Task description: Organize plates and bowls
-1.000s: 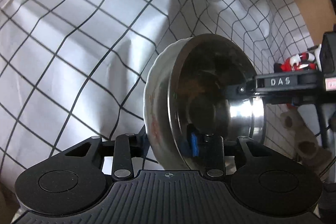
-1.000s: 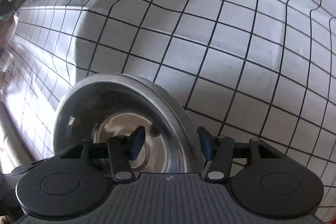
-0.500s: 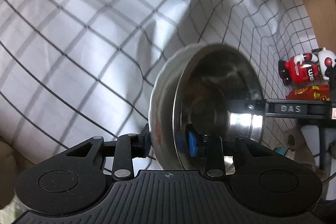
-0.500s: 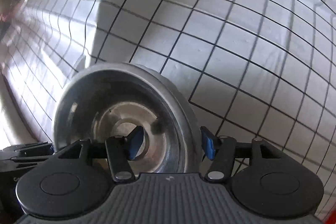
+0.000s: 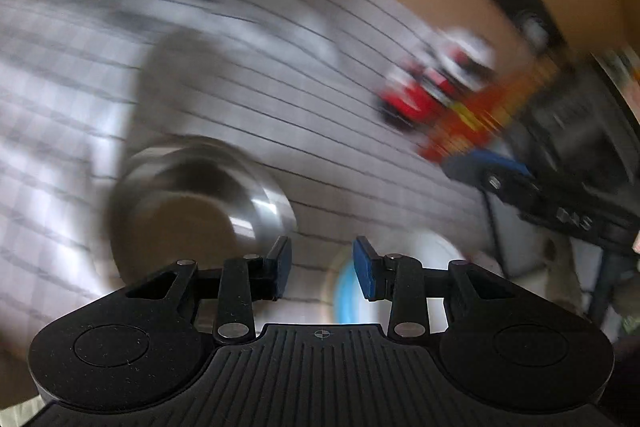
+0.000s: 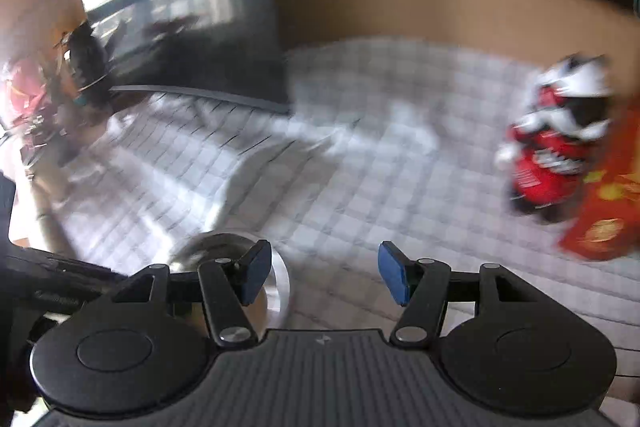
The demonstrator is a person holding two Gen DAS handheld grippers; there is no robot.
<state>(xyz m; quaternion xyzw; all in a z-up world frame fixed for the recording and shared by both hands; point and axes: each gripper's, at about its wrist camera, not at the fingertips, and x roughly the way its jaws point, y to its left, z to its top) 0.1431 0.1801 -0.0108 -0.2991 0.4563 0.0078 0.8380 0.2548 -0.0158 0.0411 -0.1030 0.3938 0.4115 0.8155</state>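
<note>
Both views are blurred by motion. A steel bowl [image 5: 200, 203] sits on the checked cloth [image 5: 320, 131], to the left of my left gripper [image 5: 322, 267], which is open and empty. A white dish with a blue inside [image 5: 348, 291] lies just beyond its fingers. In the right wrist view the steel bowl [image 6: 228, 267] lies by the left finger of my right gripper [image 6: 324, 273], which is open and empty. The right gripper's body [image 5: 560, 187] shows at the right of the left wrist view.
A red and white toy figure [image 6: 556, 147] and a red box [image 6: 604, 195] stand on the cloth at the right; they also show in the left wrist view [image 5: 432, 91]. A dark screen [image 6: 180, 7] stands at the back left against a tan wall.
Both grippers have let go of the bowls and pulled back and up. The steel bowl now rests on the cloth. The left jaws have opened.
</note>
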